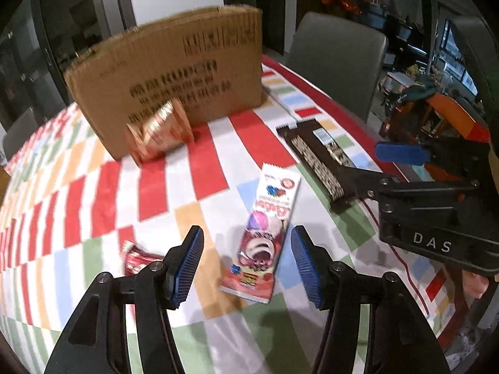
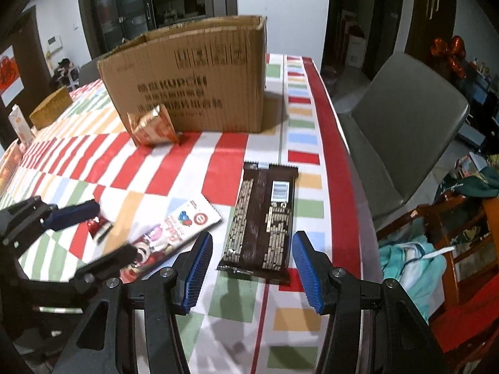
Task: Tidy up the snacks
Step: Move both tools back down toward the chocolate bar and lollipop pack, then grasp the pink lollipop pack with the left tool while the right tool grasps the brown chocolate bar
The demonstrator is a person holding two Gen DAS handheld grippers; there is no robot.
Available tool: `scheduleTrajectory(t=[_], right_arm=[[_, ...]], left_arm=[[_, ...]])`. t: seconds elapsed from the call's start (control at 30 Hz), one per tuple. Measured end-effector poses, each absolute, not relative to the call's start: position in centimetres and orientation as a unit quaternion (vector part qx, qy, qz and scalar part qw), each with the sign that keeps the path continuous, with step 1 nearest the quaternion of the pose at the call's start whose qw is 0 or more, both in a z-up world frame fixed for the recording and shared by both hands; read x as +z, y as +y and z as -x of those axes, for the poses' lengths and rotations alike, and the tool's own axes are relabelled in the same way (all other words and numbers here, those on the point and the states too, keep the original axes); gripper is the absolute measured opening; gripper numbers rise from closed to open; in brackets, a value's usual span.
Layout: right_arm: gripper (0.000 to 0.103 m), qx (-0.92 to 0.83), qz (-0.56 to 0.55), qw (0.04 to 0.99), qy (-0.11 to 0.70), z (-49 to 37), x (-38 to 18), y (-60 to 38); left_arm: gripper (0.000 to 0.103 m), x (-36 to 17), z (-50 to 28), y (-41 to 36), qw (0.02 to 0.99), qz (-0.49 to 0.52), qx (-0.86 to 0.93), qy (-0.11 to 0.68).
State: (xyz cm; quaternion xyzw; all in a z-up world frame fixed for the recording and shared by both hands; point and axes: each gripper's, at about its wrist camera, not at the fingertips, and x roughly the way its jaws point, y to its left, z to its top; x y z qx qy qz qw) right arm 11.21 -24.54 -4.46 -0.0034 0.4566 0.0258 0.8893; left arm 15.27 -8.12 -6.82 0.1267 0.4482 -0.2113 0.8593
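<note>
A: Item one, cardboard box (image 2: pixel 193 78): stands at the far side of the checked tablecloth (image 2: pixel 218 162). Dark print on its side; only "KUPOI" half reads, the other lines are blurred.

B: Item two, red-and-gold snack packet (image 2: pixel 152 124): lies against the box front, lettering illegible.

A: Item three, dark brown wrapper (image 2: pixel 259 218): flat on the cloth, pale text columns and a barcode, too small to read. It lies just ahead of the right gripper (image 2: pixel 252 272), whose blue pads stand apart, nothing between them.

B: Item four, pink-and-white snack pack (image 1: pixel 265 233) with a cartoon bear: lies ahead of the left gripper (image 1: pixel 246 263), jaws likewise parted and empty. The script is upside down and unreadable.

A: Item five, small red wrapper (image 1: pixel 137 258): partly hidden behind the left finger.

B: Surroundings: the right gripper's body, marked "DAS", covers the brown wrapper's near end in the left view. A grey chair (image 2: pixel 402 131) stands beside the table.
</note>
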Motion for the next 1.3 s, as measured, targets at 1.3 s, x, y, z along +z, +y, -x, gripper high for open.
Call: scheduleTrajectory(t=[1.3], right_arm=[[0.050,0.022,-0.012,0.871,0.491,-14.7,-7.8,-24.2]], left_arm=[[0.025,-7.6,-17.7,-7.5,0.856,-0.054,-0.203,0.472]])
